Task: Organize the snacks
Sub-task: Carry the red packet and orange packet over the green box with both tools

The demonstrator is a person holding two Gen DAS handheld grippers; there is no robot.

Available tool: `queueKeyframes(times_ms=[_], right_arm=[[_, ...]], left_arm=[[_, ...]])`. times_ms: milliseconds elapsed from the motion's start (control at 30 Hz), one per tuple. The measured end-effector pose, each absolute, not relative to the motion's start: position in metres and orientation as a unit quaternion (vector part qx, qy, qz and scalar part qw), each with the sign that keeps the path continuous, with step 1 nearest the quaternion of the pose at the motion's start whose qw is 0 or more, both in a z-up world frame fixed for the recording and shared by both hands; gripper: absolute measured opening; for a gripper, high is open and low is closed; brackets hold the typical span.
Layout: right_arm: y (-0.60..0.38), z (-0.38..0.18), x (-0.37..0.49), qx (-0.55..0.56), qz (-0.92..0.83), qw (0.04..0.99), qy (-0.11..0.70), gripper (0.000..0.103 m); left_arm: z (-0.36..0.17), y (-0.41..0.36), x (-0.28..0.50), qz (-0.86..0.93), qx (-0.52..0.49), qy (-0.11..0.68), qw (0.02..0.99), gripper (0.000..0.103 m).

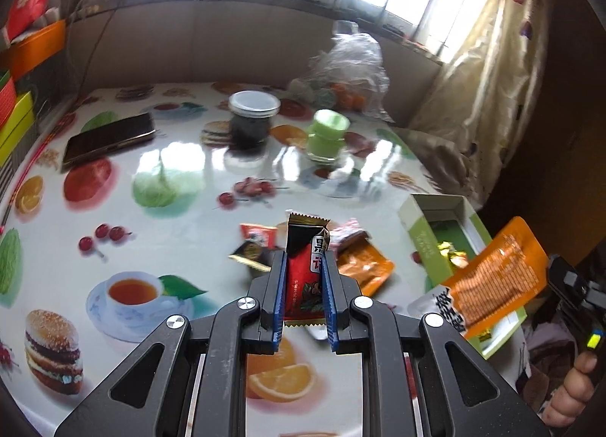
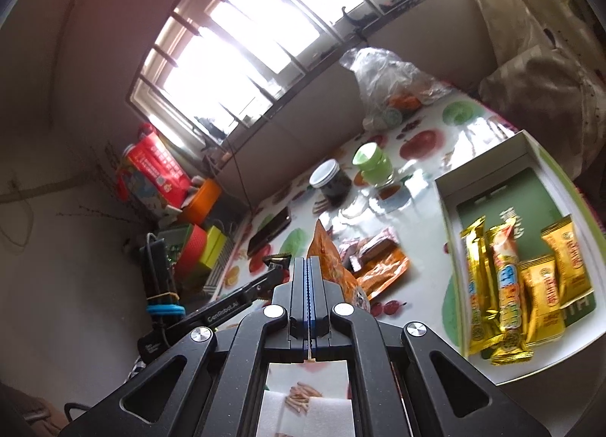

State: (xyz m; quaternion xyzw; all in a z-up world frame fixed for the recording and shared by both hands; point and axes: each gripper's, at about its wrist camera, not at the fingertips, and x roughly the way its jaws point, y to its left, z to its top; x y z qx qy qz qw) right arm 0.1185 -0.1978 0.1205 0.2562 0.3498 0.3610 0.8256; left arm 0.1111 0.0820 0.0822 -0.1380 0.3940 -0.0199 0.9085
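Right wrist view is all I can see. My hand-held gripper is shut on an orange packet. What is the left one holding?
Observer: The left hand-held gripper is shut on a red and black snack packet.
Operator: Is that packet off the table?
Observer: I cannot tell; its top sticks up between the blue pads, above the loose snacks.
Operator: What is printed on my orange packet?
Observer: The orange packet has dense small text and a white band at one end, and it hangs before the green box.
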Motion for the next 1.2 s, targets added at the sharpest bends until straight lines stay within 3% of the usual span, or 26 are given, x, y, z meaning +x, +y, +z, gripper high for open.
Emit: queueKeyframes(times_ms=[1200], right_arm=[[-0.306, 0.132, 0.113, 0.268, 0.25, 0.873, 0.32, 0.001]], left_arm=[[0.091, -0.064, 0.142, -0.163, -0.084, 0.411, 0.893, 0.018]])
